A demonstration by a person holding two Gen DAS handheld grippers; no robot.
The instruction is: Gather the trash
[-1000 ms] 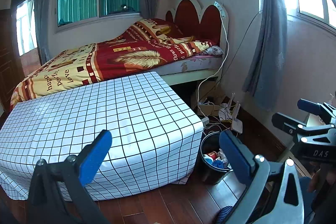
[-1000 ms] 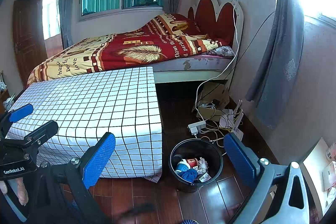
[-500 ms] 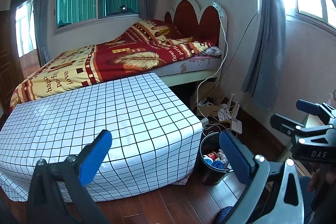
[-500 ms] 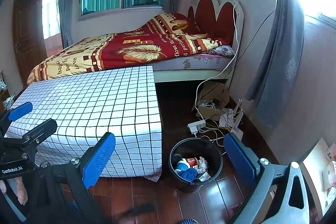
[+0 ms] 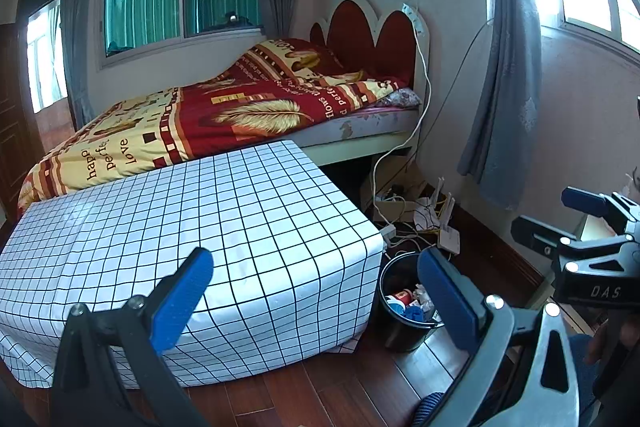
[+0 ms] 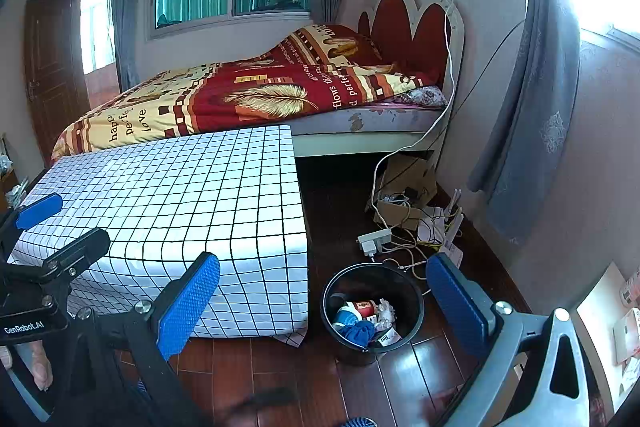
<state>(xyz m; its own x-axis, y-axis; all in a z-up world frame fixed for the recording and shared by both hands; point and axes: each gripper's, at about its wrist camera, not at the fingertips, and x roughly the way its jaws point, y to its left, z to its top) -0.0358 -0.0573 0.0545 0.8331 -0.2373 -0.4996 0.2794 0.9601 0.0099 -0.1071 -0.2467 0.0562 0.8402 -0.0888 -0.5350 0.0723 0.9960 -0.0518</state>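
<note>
from a second ago almost nothing has shifted: the grid-cloth counter (image 5: 192,227) is bare, the left tongs (image 5: 316,299) and right tongs (image 6: 324,303) have hardly moved, and the trash (image 6: 362,319) already lies in the black bin (image 6: 412,291) on the floor just beside the counter's right corner, so collecting looks finished or paused. left to right, both tongs are released and empty, jaws spread wide, held level above the floor well short of the bin, each visible at the edge of the other's view, the left over the counter's near edge and the right framing the bin.
</note>
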